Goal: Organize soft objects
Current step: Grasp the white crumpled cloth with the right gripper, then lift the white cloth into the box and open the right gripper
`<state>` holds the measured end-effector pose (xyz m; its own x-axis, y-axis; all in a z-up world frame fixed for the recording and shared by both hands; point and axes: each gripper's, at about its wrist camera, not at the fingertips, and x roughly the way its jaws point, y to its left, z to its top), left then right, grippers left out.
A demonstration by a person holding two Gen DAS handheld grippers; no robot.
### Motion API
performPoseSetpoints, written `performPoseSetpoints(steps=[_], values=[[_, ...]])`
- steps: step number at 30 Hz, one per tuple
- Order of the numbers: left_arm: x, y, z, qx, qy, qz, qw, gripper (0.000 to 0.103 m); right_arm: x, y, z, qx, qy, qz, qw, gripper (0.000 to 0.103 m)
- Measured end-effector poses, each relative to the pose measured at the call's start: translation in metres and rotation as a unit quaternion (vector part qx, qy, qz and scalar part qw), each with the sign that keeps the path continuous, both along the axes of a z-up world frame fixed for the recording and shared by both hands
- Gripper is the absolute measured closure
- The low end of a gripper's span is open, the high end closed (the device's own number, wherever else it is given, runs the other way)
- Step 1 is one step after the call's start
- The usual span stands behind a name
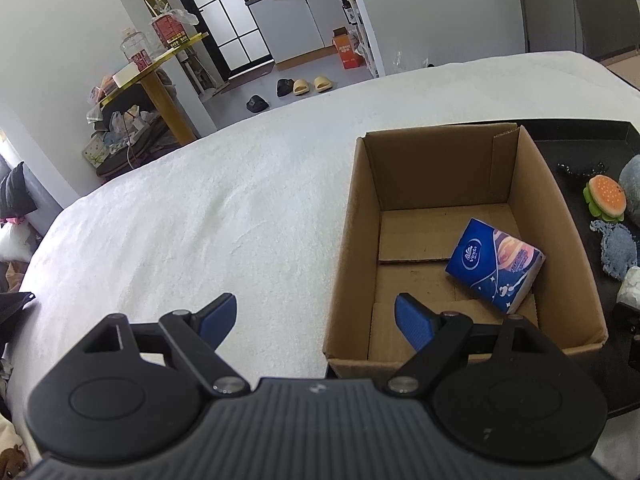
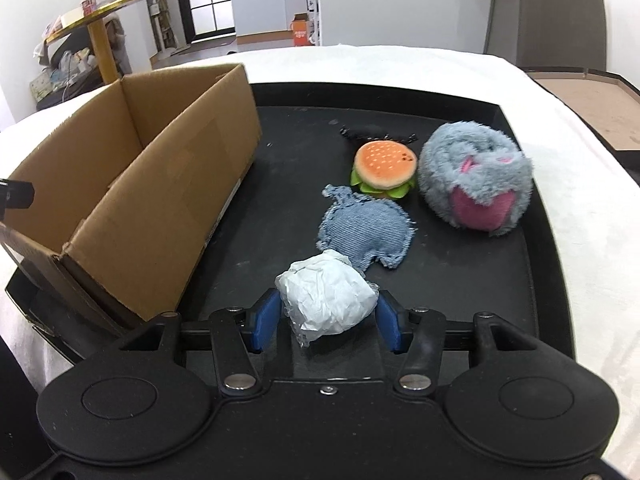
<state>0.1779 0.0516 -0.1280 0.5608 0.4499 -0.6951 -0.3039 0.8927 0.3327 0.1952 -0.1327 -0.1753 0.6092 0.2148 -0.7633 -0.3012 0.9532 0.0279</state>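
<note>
Left hand-held gripper (image 1: pixel 316 320) and right hand-held gripper (image 2: pixel 328 322): matte black ribbed bodies, round side discs, silver pivot screws, blue textured fingertip pads (image 1: pixel 412 326).

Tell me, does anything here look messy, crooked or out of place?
Slightly. The blue tissue pack lies tilted in a corner of the cardboard box, not flat. On the black tray, the denim pouch has frayed edges, and the white wad between the right gripper fingers is crumpled. Nothing is spilled.

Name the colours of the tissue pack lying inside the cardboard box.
The tissue pack is mainly blue, with a pink-orange picture; the left wrist view shows it best.
</note>
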Motion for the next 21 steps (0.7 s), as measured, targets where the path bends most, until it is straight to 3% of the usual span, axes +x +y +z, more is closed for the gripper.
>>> performPoseSetpoints(steps=[21], values=[[-0.011, 0.007, 0.008, -0.041, -0.024, -0.004, 0.9989, 0.018, -0.002, -0.003, 0.071, 0.021, -0.066, 0.000, 0.998, 0.052]])
